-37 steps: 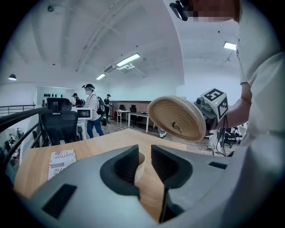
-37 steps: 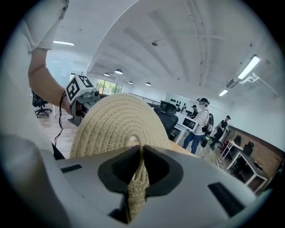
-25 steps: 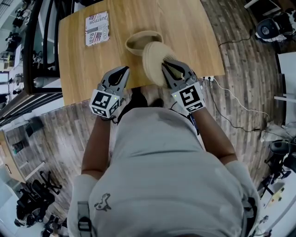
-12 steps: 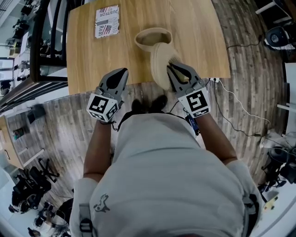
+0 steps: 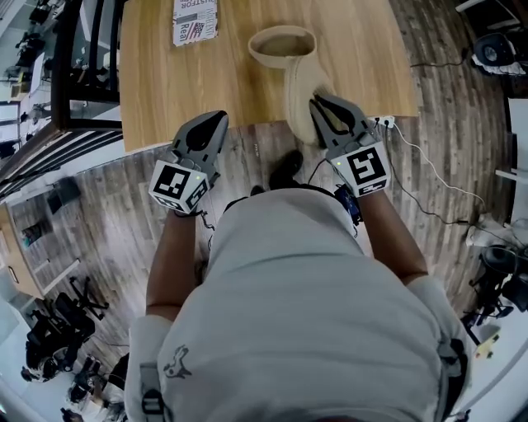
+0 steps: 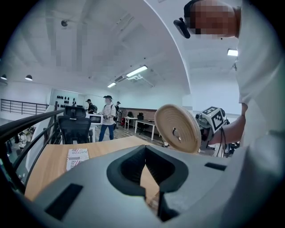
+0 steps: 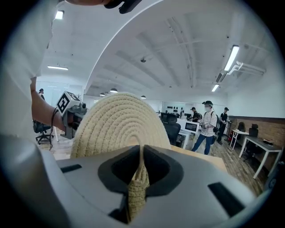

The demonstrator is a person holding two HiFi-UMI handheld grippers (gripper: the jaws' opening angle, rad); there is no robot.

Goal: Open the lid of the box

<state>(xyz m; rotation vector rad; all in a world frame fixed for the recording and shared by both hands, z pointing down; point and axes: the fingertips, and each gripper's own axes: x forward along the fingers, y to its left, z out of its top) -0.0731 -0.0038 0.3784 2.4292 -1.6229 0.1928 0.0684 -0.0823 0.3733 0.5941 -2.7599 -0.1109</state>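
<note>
lid [image 5: 304, 92]: off the box, upright on edge, face toward left gripper [image 5: 216, 122] | right gripper [image 5: 322, 105]: fingers clamped on lid rim | box [image 5: 257, 53]: open, on counter [image 5: 181, 91], just beyond lid | left fingers: closed, empty | right hand nearer for set-down

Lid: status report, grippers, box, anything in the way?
Right gripper shut on woven lid, held on edge, off the box. Left gripper shut, empty. Box open on table. Booklet well aside.
</note>
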